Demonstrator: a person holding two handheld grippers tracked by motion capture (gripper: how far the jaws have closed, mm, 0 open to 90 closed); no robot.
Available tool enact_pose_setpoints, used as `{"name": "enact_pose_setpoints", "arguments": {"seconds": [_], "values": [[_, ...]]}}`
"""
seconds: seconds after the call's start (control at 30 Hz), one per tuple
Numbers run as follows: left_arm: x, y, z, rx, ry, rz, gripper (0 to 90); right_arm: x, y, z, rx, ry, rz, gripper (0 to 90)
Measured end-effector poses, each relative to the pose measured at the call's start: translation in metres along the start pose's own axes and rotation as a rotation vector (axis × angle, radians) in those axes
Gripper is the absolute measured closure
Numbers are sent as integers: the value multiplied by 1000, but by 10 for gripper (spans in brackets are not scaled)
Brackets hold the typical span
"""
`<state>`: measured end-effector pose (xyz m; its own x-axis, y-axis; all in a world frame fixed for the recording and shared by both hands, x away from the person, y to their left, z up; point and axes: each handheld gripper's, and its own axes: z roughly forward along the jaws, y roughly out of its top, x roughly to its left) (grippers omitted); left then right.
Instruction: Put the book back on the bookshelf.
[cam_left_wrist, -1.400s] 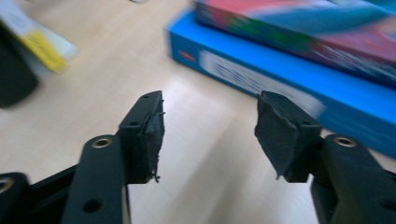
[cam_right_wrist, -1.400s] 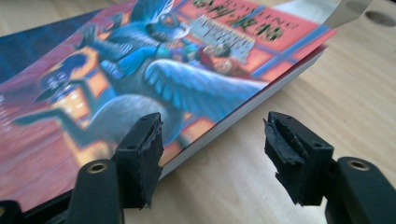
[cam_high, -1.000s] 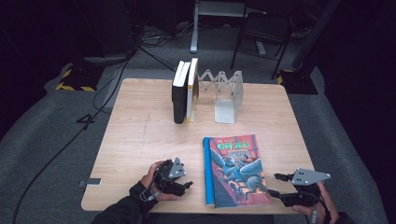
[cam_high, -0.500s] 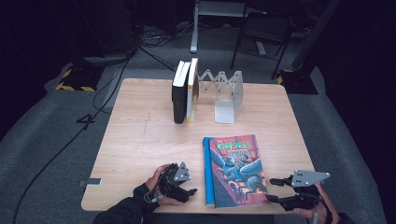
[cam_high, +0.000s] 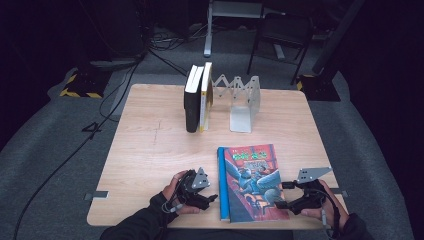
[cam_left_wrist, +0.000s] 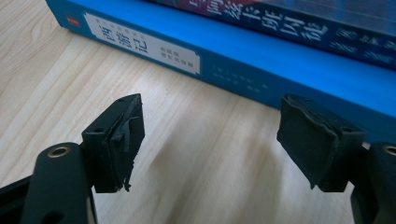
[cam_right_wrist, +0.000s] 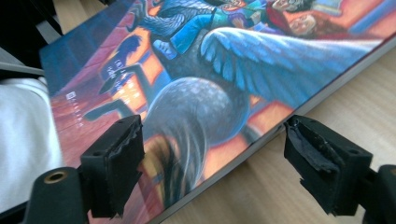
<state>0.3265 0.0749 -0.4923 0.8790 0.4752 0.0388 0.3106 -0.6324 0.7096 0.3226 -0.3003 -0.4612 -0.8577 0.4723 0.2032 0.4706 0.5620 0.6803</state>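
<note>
The work in hand looks to be getting the flat book (cam_high: 252, 180) off the table (cam_high: 150, 145) and up beside the two standing books (cam_high: 197, 97) in the folding metal rack (cam_high: 240, 102) at the far side; judged by how things lie, it has barely begun. The book lies face up near the person's edge of the table, blue spine to the left, well apart from the rack; nothing has lifted it.

The left gripper (cam_high: 207, 200) sits low just beside the spine; in the left gripper view its jaws stand wide apart with bare wood between them and the spine (cam_left_wrist: 261, 60) just beyond the tips, holding nothing. The right gripper (cam_high: 281, 195) is at the book's opposite long edge; in the right gripper view its jaws are likewise spread, one over the cover (cam_right_wrist: 187, 84) and one over the table, the edge running between them; whether a pad touches the cover I cannot quite tell, since the angle is low.

Left to do, as I judge it: close on the book, raise it upright, carry it across and slot it into the rack.
</note>
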Motion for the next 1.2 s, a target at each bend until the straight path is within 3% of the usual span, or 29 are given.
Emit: {"name": "enact_pose_setpoints", "arguments": {"seconds": [0.03, 0.07, 0.13, 0.2, 0.3, 0.43, 0.57, 0.63, 0.77, 0.93, 1.07, 1.2], "values": [[1, 2, 2, 5, 1, 0, 231, 0, 2, 0, 10, -6, -4, 201], [3, 3, 4, 8, 33, -3, 229, 1, 3, 0, 19, -12, -11, 202], [12, 4, 6, 0, 14, -52, 229, 2, 5, 0, 30, -20, -22, 201], [15, 5, 6, -13, 7, -71, 237, 4, 7, 0, 37, -31, -40, 203], [15, 7, 6, -18, 9, -60, 237, 9, 10, 1, 31, -54, -76, 218], [18, 7, 7, -25, 21, -71, 238, 10, 13, 3, 47, -55, -81, 219], [24, 11, 10, -58, 44, -75, 249, 16, 19, 5, 43, -99, -123, 239], [31, 13, 13, -68, 36, -97, 249, 18, 23, 6, 17, -114, -144, 325], [36, 14, 15, -64, 53, -100, 259, 17, 32, 16, 2, -82, -148, 357], [35, 15, 15, -60, 59, -94, 278, 10, 39, 23, -51, -41, -140, 561], [35, 15, 15, -62, 61, -92, 275, 7, 41, 24, -70, -25, -138, 625], [36, 16, 15, -60, 65, -81, 281, 4, 38, 23, -125, 2, -136, 696]]}}
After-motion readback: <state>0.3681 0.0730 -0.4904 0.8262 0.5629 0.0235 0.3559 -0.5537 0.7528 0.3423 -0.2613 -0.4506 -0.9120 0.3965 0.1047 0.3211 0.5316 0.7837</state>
